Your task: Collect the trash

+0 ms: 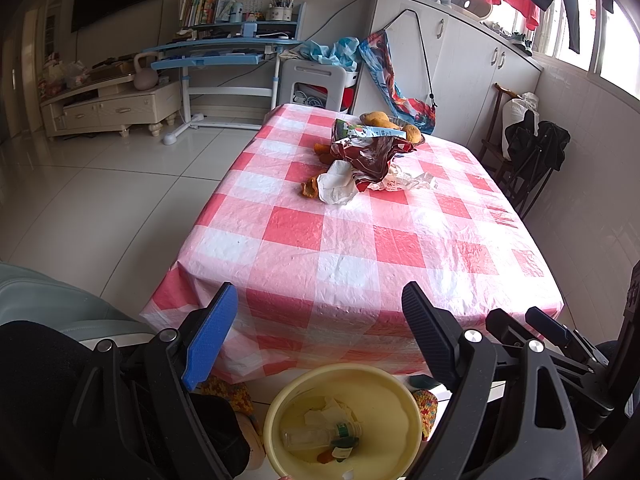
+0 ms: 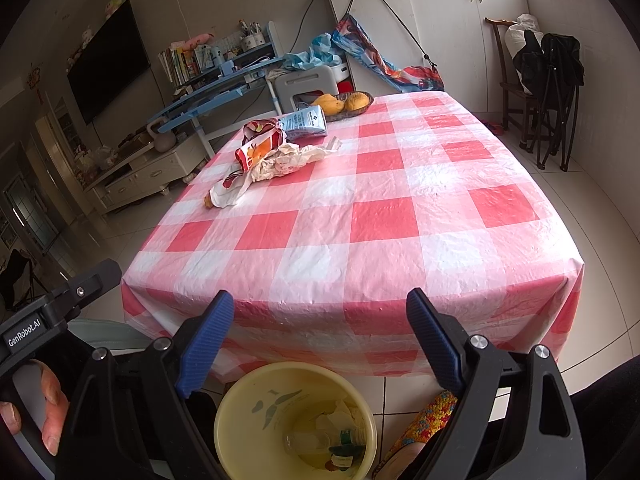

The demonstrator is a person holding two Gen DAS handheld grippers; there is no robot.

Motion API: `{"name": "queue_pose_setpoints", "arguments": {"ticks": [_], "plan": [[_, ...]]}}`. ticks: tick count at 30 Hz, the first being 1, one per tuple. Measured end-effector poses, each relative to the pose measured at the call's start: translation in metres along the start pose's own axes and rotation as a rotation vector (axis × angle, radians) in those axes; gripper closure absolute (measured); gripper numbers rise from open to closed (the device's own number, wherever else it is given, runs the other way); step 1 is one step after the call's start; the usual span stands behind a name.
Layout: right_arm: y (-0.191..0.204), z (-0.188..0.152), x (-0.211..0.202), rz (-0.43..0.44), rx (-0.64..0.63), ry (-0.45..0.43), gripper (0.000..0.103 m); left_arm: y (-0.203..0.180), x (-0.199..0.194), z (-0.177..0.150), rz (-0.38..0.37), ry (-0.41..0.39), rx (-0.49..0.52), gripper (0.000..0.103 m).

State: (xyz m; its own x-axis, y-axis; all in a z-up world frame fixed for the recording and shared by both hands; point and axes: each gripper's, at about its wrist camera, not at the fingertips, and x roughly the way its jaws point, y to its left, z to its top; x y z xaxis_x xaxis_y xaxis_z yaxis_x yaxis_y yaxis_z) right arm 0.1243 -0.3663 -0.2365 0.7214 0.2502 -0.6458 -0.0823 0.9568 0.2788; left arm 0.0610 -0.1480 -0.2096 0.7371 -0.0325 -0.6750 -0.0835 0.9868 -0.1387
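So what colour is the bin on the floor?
Pale yellow; the bin has a green leaf print inside, clearest in the right wrist view.

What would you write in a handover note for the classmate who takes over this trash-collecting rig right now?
Left hand-held gripper: open, empty, held over the near table edge.
Right hand-held gripper: open, empty, likewise.
Yellow bin on the floor below the table's near edge: already holds a clear plastic bottle and paper scraps.
Left to collect, far on the checked tablecloth: red snack wrapper, crumpled paper, white tissue, flattened carton, orange peel.
Leave the fruit basket.
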Motion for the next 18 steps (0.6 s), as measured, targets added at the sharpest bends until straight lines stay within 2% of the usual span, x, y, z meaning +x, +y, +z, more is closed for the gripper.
{"name": "queue_pose_setpoints", "arguments": {"ticks": [18], "plan": [[0.0003,0.0010,0.0000,-0.001,0.000,0.002,0.019,0.0014,-0.0001,-0.0007,0.000,0.000,-0.003,0.022]]}}
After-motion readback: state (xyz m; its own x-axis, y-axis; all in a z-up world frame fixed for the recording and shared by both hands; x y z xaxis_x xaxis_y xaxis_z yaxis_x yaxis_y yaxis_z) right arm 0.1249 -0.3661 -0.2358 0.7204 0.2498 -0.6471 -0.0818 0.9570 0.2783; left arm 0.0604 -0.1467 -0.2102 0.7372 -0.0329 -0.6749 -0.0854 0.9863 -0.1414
